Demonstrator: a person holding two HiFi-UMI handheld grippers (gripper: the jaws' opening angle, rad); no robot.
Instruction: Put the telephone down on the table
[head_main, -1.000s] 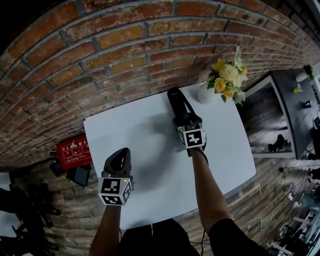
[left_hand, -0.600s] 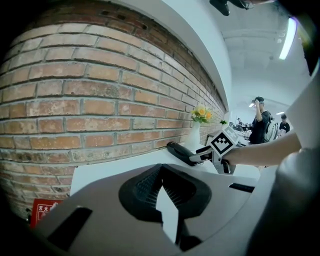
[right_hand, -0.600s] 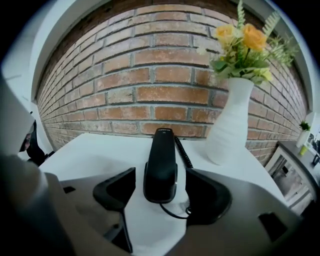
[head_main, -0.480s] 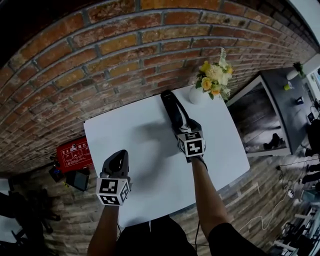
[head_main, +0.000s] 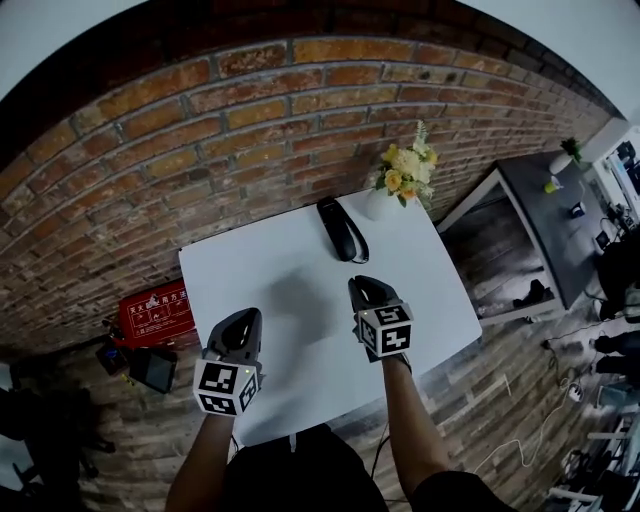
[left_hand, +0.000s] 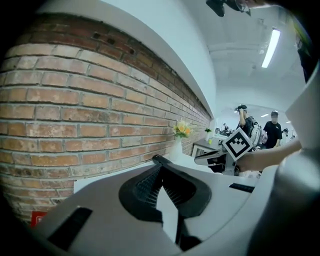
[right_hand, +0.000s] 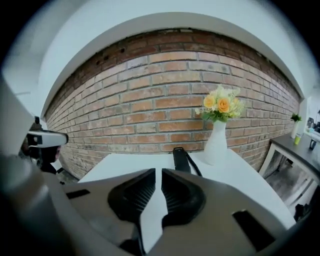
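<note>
While my right gripper (head_main: 362, 287), jaws just closed together empty, is hovering near the telephone (head_main: 340, 230), I am risking bumping it into the vase (head_main: 375, 204).

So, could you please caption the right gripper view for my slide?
Right gripper, jaws just closed on nothing, faces the telephone on the table by the vase.

Worktop (head_main: 270, 285): 1. Telephone (head_main: 340, 230): 1. Vase (head_main: 377, 205): 1. Flower bunch (head_main: 405, 170): 1. Red box (head_main: 155, 312): 1. Hand-held grippers: 2, namely left hand-held gripper (head_main: 247, 316) and right hand-held gripper (head_main: 361, 286).
</note>
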